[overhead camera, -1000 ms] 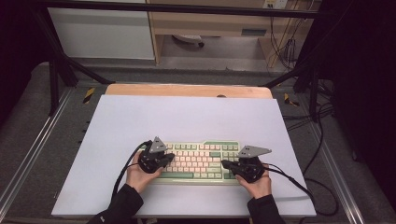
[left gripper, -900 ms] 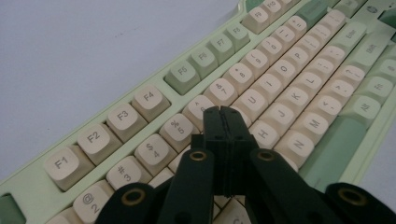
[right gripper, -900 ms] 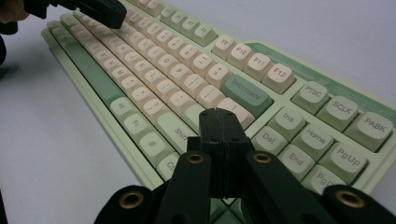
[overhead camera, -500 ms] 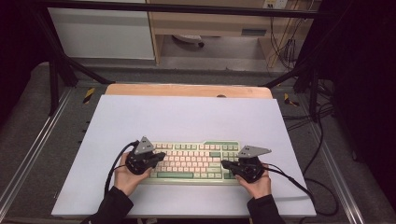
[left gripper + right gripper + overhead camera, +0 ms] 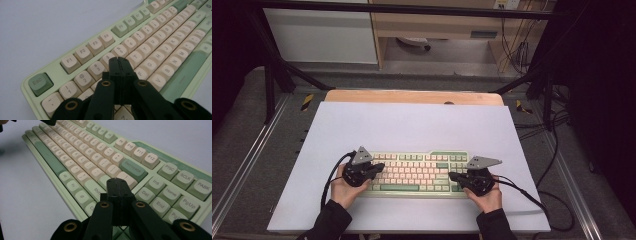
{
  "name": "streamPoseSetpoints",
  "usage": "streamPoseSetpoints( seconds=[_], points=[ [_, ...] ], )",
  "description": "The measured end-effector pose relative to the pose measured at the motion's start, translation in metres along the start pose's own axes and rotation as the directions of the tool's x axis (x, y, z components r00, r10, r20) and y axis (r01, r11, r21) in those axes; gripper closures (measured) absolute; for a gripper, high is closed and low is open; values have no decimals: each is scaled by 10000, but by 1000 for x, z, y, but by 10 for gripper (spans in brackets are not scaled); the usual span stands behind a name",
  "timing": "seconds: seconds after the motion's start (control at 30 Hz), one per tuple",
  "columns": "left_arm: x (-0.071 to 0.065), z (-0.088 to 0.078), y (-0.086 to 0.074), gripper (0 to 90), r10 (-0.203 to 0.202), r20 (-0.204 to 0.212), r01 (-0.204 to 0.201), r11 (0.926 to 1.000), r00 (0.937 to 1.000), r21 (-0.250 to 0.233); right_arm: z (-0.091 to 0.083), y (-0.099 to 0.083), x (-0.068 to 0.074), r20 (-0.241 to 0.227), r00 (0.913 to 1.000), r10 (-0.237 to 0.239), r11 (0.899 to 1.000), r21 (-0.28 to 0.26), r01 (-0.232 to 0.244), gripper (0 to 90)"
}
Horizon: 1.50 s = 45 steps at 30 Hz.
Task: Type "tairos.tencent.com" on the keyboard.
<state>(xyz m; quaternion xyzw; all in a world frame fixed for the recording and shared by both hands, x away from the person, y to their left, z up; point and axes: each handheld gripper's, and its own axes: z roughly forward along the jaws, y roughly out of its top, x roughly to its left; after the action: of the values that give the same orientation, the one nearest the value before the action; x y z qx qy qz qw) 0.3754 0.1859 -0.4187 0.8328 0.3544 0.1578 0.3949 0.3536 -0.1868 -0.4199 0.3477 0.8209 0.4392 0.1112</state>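
Fingers (image 5: 120,60) over pale green-and-cream keyboard (image 5: 417,172)

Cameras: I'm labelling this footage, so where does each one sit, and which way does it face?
High view: fixed above the person's side, facing forward and down on the table; forearms, left gripper and right gripper show.
Left gripper view: rides that gripper, looking along its shut jaws over the keyboard's Esc end.
Right gripper view: rides that gripper, looking along its shut jaws over the Backspace end.
Shared: all show the keyboard; both gripper views show its number row.
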Motion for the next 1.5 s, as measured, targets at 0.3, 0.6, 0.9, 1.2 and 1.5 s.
streamPoseSetpoints(
  seconds=[0.3, 0.6, 0.9, 1.2, 1.5],
  points=[
    [2, 7, 0, 900, -1, -142, 3, 9999, 9999, 157, 0, 0, 0, -17, 10000, 11, 10000, 52, -11, 900],
    [1, 10, -1, 900, 46, -71, -45, 9998, 10000, 173, 0, 0, 0, -19, 10000, 2, 10000, -1, -2, 900],
    [-1, 12, -2, 900, 122, -80, -120, 9997, 9999, 224, 0, 0, 1, -15, 10000, 10, 10000, -10, -10, 900],
    [-4, -2, 0, 900, 228, 128, -228, 9997, 9997, -22, 2, 2, 3, -142, 9999, 39, 10000, -40, -40, 900],
    [-1, -14, -9, 898, 200, 151, -199, 9998, 9997, -66, 9, 9, 9, -310, 9995, -60, 10000, -37, 59, 900]
  ],
)
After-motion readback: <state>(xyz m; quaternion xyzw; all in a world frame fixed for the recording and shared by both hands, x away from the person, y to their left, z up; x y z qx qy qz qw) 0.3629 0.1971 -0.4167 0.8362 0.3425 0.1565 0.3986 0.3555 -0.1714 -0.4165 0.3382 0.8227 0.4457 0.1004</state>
